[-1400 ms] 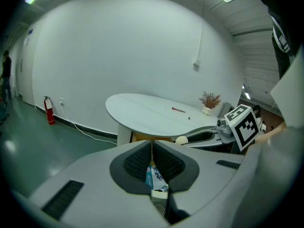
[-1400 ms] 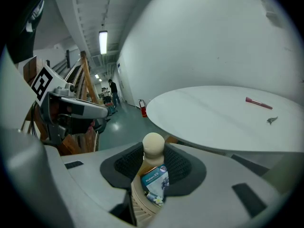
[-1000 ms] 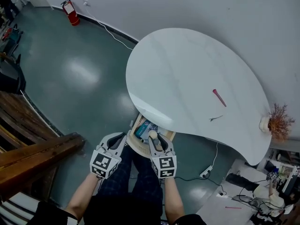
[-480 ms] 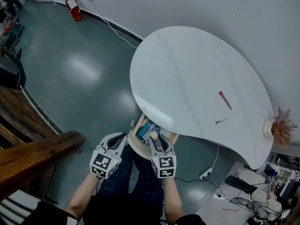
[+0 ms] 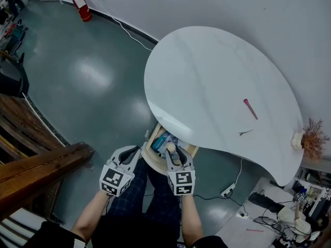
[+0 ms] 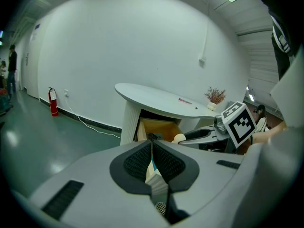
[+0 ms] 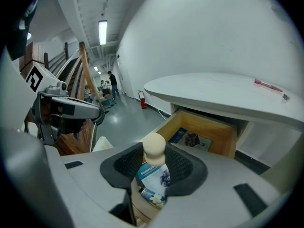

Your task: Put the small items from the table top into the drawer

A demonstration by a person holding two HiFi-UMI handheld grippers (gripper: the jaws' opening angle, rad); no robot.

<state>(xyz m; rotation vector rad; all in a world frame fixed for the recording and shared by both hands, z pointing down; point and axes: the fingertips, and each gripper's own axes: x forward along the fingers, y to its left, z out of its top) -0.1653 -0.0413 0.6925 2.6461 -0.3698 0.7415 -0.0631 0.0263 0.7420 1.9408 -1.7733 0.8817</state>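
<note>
Item under inspection: a small bottle [image 7: 153, 169] with a rounded pale cap and a blueberry label. It stands upright between the pads of the right tool [image 7: 154, 170], which is clamped on its body just below the cap, jaws set fairly wide to suit its girth.

I judge the bottle light and rigid. The printed wrap looks smooth, so it could slip. I cannot tell whether it is glass or plastic, so I treat it as breakable. The body is the right place to hold it, as the round cap offers no flat face.

It sits just short of the open drawer [image 7: 209, 133] under the desk [image 5: 207, 76], not yet inside. A printed packet [image 7: 190, 139] already lies in the drawer.

The left tool [image 6: 153, 159] is closed, pads together, with nothing gripped that I can see.

A pink stick [image 5: 250, 109] and a small dark item [image 5: 245, 133] lie on the desk.

Against the earlier frame, both tools and the bottle hold the same place. Only the head view's framing has drifted slightly.
</note>
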